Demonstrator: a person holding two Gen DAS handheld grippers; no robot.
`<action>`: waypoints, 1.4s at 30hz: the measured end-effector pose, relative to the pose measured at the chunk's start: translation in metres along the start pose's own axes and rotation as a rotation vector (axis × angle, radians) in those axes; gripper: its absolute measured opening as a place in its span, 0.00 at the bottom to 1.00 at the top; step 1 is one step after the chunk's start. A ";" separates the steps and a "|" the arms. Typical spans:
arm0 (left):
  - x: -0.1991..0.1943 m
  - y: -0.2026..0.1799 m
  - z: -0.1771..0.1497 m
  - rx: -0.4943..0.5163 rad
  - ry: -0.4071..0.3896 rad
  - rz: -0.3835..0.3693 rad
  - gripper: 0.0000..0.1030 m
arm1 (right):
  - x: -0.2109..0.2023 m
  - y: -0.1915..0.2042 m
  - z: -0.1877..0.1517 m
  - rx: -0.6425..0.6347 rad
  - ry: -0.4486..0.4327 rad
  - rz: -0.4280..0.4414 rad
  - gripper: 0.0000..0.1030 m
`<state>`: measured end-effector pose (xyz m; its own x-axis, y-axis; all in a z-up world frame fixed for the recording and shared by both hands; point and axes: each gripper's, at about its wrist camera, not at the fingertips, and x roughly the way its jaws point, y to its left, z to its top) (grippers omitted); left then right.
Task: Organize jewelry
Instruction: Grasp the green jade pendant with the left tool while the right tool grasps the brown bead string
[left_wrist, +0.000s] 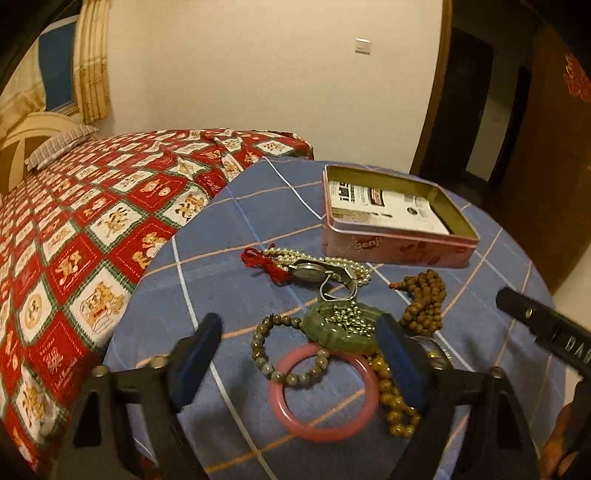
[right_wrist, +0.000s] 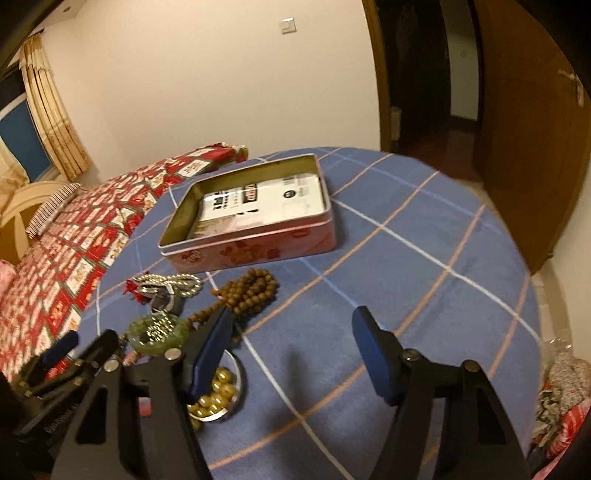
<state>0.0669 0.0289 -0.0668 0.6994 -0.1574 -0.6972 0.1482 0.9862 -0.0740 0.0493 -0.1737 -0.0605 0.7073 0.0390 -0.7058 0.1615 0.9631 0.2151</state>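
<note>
left wrist view: the left gripper (left_wrist: 299, 354) hangs with jaws wide and empty over a pink bangle (left_wrist: 324, 392) on the blue checked worktop (left_wrist: 236, 236), with a bed (left_wrist: 92, 221) beside it. right wrist view: the right gripper (right_wrist: 291, 350) has jaws apart and empty over bare cloth, the open pink tin (right_wrist: 255, 243) beyond, a wooden door (right_wrist: 524, 129) behind.

You have a blue tablecloth (left_wrist: 229, 236) with white and orange check lines, a pink tin (left_wrist: 395, 247) with gold inside walls, a pink bangle (left_wrist: 325, 424), a green pendant (left_wrist: 332, 328), brown beads (left_wrist: 424, 299), and a red-and-white patterned bedspread (left_wrist: 92, 206).
</note>
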 end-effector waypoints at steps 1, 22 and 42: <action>0.006 0.000 0.000 0.003 0.019 -0.009 0.65 | 0.004 0.001 0.002 0.003 0.011 0.016 0.69; 0.036 0.001 0.000 -0.044 0.076 -0.201 0.14 | 0.060 0.017 0.017 0.021 0.138 0.088 0.69; -0.006 0.008 0.024 -0.058 -0.105 -0.275 0.14 | 0.043 0.020 0.020 -0.028 0.036 0.089 0.20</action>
<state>0.0806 0.0365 -0.0455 0.7075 -0.4205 -0.5680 0.3040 0.9066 -0.2925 0.0970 -0.1583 -0.0732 0.6929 0.1335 -0.7086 0.0800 0.9624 0.2596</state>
